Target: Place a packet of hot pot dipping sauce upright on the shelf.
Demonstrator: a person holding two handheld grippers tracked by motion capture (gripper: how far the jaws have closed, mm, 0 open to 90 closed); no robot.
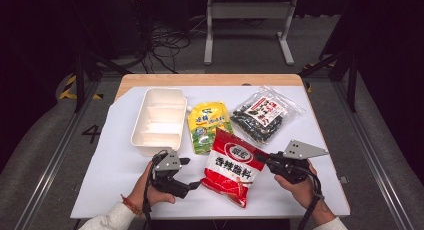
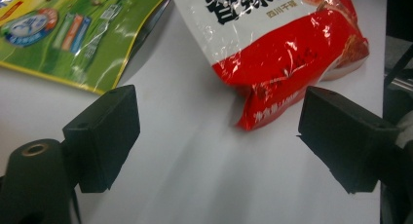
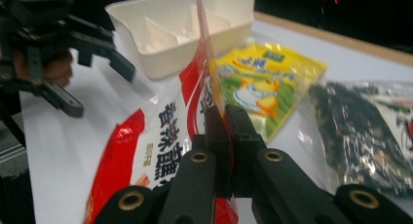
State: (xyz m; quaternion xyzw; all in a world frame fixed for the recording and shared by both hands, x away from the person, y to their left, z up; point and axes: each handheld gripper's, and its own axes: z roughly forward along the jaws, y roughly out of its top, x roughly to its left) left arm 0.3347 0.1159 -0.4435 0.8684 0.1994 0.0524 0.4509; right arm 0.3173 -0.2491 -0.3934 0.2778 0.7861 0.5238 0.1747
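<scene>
Item: red and white pouch [image 1: 231,167], lying on my white table [image 1: 115,165], its lower corner just ahead of my left gripper [image 1: 192,185]. My right gripper [image 3: 225,118] has its jaws clamped on the pouch's edge, which stands up thin between them. My left gripper's jaws stand wide apart with nothing in them. Beside the pouch: yellow-green pouch [image 1: 208,125], clear bag of dark pieces [image 1: 262,115], white divided tray [image 1: 159,119] behind

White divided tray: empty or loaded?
Empty. The white tray shows bare compartments in the high view; all three packets lie outside it on the table.
</scene>
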